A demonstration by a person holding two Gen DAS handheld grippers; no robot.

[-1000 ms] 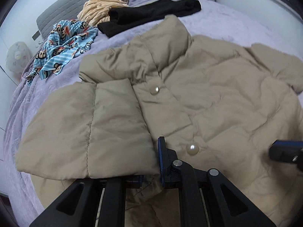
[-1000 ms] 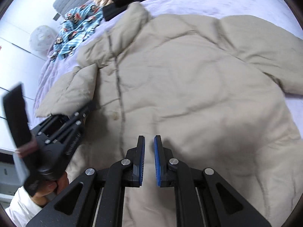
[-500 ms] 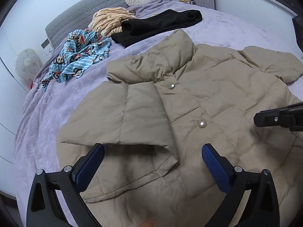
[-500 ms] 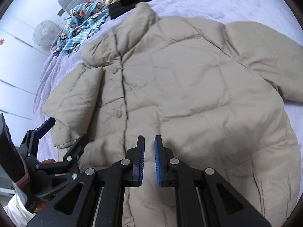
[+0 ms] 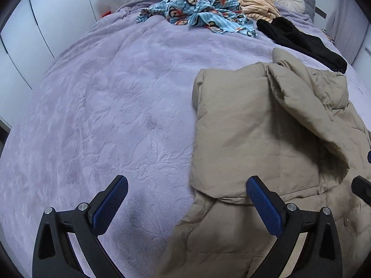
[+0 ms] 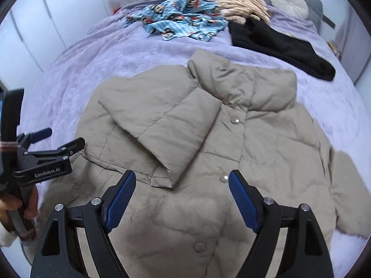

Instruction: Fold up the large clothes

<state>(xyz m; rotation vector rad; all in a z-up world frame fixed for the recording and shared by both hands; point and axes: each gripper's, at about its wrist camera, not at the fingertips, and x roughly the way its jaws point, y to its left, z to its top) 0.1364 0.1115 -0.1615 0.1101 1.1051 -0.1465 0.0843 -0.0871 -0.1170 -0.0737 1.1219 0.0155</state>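
Bed (image 6: pixel 97 53) w/ lilac cover carries everything. Beige puffer jacket (image 6: pixel 266 162) lies front-up near its foot edge, spread flat for folding. Left sleeve (image 6: pixel 162 127) lies folded in across the chest, cuff near the snap placket; right sleeve (image 6: pixel 347 185) is out to the side, prob next. Left tongs (image 5: pixel 185 205) wide open, empty, over the jacket's edge. Right tongs (image 6: pixel 182 199) wide open, empty, above the front.

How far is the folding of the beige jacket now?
Done: one sleeve lies folded across the front of the beige jacket. In hand: nothing; the left gripper and right gripper are open. Left: the other sleeve lies spread out, the body unfolded.
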